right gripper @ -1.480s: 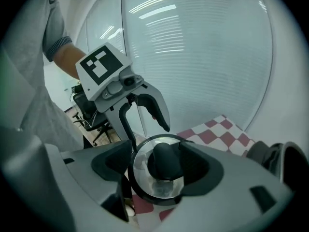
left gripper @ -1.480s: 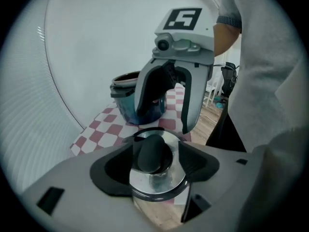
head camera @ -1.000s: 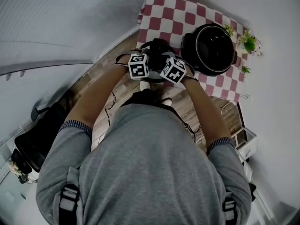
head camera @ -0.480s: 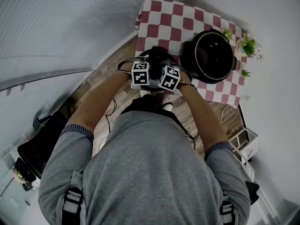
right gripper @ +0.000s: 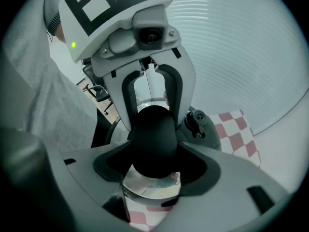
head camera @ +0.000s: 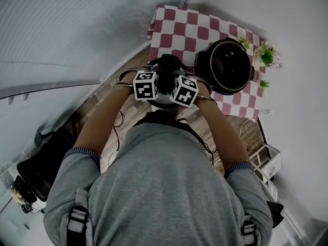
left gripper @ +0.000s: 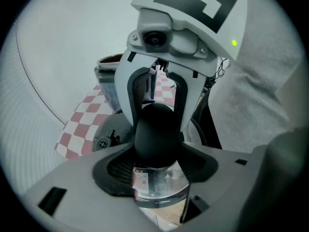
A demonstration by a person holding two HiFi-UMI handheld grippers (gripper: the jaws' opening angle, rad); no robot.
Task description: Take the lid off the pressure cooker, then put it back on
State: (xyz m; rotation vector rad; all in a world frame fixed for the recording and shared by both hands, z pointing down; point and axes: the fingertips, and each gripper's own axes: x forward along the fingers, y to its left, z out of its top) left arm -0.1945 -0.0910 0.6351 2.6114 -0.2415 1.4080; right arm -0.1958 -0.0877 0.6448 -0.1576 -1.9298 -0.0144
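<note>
The pressure cooker lid (head camera: 165, 66) hangs over the near edge of the checked table (head camera: 179, 22). Both grippers grip its black handle (left gripper: 154, 134) from opposite sides. My left gripper (left gripper: 154, 159) is shut on the handle (right gripper: 153, 139), and so is my right gripper (right gripper: 154, 164). Both pairs of jaws have just been closing, with the handle between them. In the head view, the left gripper (head camera: 157, 83) and right gripper (head camera: 173, 85) meet above the lid. The open black pot (head camera: 227, 66) stands to the right on the table. The lid's steel body (left gripper: 159, 190) shows under the handle.
Small green plants (head camera: 266, 53) stand at the table's far right edge beside the pot. A black bag (head camera: 38, 163) lies on the wooden floor (head camera: 110, 94) to the left. A white rack (head camera: 267, 160) sits by the right wall. The lid's valve (right gripper: 197, 122) sticks up beside the handle.
Both grippers have come up with the lid between them. Their marker cubes have drawn closer together and shifted a little left in the head view.
</note>
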